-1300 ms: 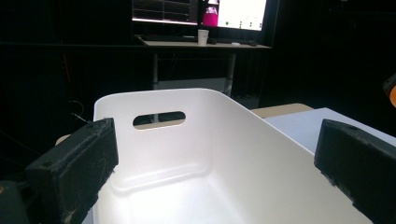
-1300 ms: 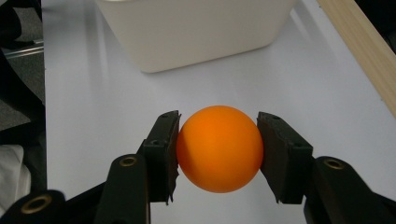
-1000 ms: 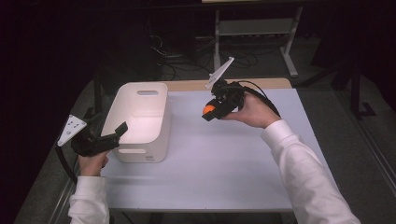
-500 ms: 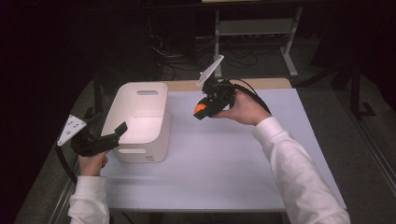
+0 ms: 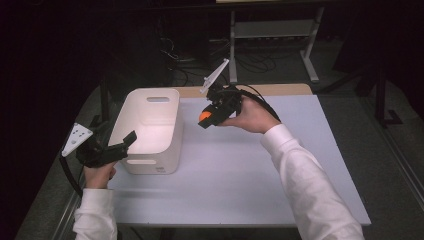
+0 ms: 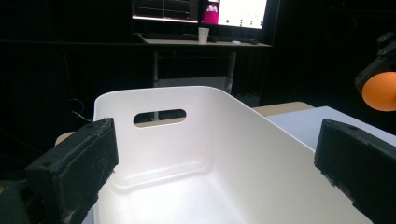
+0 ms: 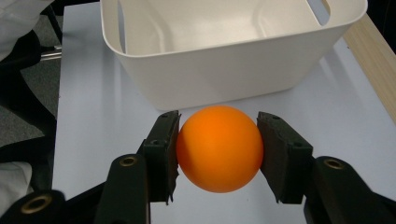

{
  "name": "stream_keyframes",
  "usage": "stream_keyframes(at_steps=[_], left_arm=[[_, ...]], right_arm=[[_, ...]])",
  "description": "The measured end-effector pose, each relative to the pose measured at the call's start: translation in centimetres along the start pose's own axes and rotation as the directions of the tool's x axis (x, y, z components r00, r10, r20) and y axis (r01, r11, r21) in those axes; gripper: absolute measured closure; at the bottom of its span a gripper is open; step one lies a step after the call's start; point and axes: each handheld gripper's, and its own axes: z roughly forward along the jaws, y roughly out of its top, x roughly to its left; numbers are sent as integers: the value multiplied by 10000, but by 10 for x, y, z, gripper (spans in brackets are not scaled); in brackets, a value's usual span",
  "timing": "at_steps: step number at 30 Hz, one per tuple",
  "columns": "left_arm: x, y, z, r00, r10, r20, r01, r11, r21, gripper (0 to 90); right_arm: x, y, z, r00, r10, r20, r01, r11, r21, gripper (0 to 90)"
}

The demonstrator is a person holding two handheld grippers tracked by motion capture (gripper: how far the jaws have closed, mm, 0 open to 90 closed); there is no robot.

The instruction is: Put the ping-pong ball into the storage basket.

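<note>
The right gripper (image 7: 218, 154) clamps an orange ball (image 7: 218, 147) between its pads, held in the air just beside the white bin (image 5: 150, 131), off its right wall. The left gripper (image 6: 219, 163) stands wide apart with nothing in it, at the bin's near left corner, aimed over the rim. Right of the bin the table (image 5: 280, 200) lies bare.

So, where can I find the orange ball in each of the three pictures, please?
High view: the orange ball is just above the centre, in the right hand-held gripper, right of the white bin.
Left gripper view: at the right edge, upper part, beyond the bin's rim.
Right gripper view: centre, lower half, between the two black jaws, with the bin behind it.
Shared landmark: the white bin.
</note>
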Motion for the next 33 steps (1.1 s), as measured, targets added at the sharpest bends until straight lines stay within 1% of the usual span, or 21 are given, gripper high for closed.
stream_keyframes(at_steps=[1, 7, 8, 10, 11, 12, 15, 16, 18, 19, 21, 22, 24, 26, 28, 31, 32, 33], left_arm=[[0, 0, 0, 10000, -15, 7, 15, 10000, -11, 0], [1, 0, 0, 10000, -19, 27, 19, 10000, -22, 0], [1, 0, 0, 10000, -21, 21, 21, 10000, -21, 0], [0, 0, 0, 9999, -103, 26, 103, 9999, -73, 0], [1, 0, 0, 9999, -101, 37, 102, 9999, -70, 0], [1, 0, 0, 10000, -48, 35, 48, 10000, -28, 0], [1, 0, 0, 10000, -18, 48, 18, 10000, 8, 0], [1, 0, 0, 10000, -16, 45, 16, 10000, 26, 0], [1, 0, -1, 10000, -27, 36, 27, 10000, 83, 0], [1, 0, 0, 10000, -47, 66, 47, 10000, -46, 0], [1, 0, 0, 10000, 13, 40, -13, 10000, 4, 0], [1, 0, 0, 10000, -76, 47, 76, 10000, -39, 0], [1, 0, 0, 9999, -105, 40, 105, 9999, -51, 0], [1, 0, 0, 9999, -124, 27, 124, 9999, -58, 0], [1, 0, 0, 9999, -130, 21, 130, 9999, -34, 0], [2, 0, 0, 9999, -125, 51, 126, 9999, -46, 0], [1, 0, 0, 9998, -179, 43, 179, 9998, -78, 0], [1, 0, 0, 9998, -169, 51, 169, 9998, -105, 0]], right_arm=[[0, 1, 1, 10000, 17, -56, -17, 10000, -9, 495], [2, 10, 6, 9996, -235, -142, 235, 9997, 0, 495], [2, 11, 8, 9997, -178, -162, 178, 9998, -8, 495], [2, 13, 10, 9996, -231, -163, 231, 9997, 1, 495], [2, 13, 11, 9997, -166, -190, 167, 9999, 25, 495], [1, 14, 12, 9995, -252, -196, 252, 9997, 20, 495], [1, 16, 15, 9994, -139, -310, 137, 9999, -37, 495], [1, 16, 16, 9994, -200, -279, 199, 9998, -41, 495], [1, 19, 18, 9993, -175, -319, 174, 9998, -56, 495], [0, 19, 18, 9992, -239, -324, 236, 9997, -86, 495], [1, 22, 19, 9991, -242, -342, 237, 9996, -159, 495], [1, 23, 20, 9990, -256, -378, 249, 9995, -180, 495], [1, 25, 20, 9989, -291, -367, 283, 9993, -229, 495], [2, 27, 21, 9990, -157, -413, 150, 9998, -154, 495], [2, 28, 21, 9988, -19, -489, 10, 9998, -189, 495], [1, 30, 22, 9983, 36, -577, -57, 9993, -359, 495], [0, 30, 23, 9984, -31, -557, 9, 9992, -402, 495], [0, 31, 23, 9983, 46, -581, -70, 9992, -403, 495]])
